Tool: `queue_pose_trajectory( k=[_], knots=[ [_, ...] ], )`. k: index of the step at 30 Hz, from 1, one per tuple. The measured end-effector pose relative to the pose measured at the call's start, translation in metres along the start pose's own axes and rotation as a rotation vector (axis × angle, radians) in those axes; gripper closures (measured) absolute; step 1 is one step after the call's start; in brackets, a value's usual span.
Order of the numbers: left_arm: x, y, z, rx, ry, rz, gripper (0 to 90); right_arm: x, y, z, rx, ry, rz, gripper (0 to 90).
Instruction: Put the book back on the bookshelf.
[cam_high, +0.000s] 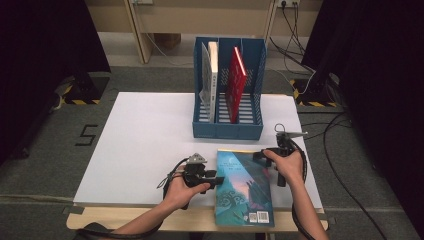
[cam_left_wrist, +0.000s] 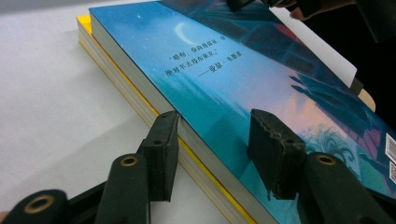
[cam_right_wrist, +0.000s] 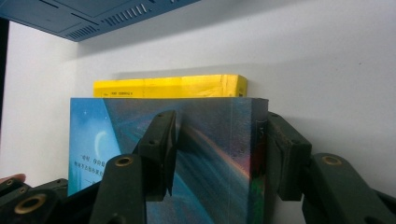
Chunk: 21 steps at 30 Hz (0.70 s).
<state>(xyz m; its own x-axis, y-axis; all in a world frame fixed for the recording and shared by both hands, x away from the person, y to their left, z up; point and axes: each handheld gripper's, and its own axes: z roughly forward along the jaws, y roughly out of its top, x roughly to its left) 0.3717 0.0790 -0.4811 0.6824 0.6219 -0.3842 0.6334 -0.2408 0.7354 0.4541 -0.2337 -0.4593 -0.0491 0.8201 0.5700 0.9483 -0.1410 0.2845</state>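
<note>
Left tongs (cam_left_wrist: 212, 144) straddle the long edge of the blue book (cam_left_wrist: 243, 88), jaws apart, pads not pressing. Right tongs (cam_right_wrist: 219, 154) bracket its spine corner, one pad touching; firm grip undetermined. The book lies at lower centre of the tabletop (cam_high: 145, 145), on a yellow book (cam_right_wrist: 170, 86). Judged stiff, moderately heavy, glossy and slippery; grip across the edges.

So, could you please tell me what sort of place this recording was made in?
Probably a lab or studio set up for recording: a white tabletop stands between black curtains, hazard-taped stand feet and loose cables lie on the grey carpet, and a blue plastic file rack serves as a prop.
</note>
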Motion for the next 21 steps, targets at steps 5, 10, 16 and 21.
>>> queue_pose_trajectory(
  k=[5, 10, 16, 21],
  knots=[
    [0.003, 0.001, -0.001, 0.007, -0.011, -0.006, 53.9, 0.008, 0.000, -0.005, -0.003, -0.034, -0.018, 53.5],
    [0.005, 0.001, -0.002, 0.004, -0.017, -0.008, 54.8, 0.015, 0.000, -0.015, -0.020, -0.026, -0.047, 56.5],
    [0.008, 0.002, -0.003, 0.000, -0.028, -0.024, 55.5, 0.030, 0.000, -0.034, -0.047, 0.001, -0.105, 61.1],
    [0.007, 0.001, -0.004, -0.001, -0.021, -0.015, 55.5, 0.030, 0.001, -0.033, -0.038, 0.014, -0.105, 60.8]
  ],
)
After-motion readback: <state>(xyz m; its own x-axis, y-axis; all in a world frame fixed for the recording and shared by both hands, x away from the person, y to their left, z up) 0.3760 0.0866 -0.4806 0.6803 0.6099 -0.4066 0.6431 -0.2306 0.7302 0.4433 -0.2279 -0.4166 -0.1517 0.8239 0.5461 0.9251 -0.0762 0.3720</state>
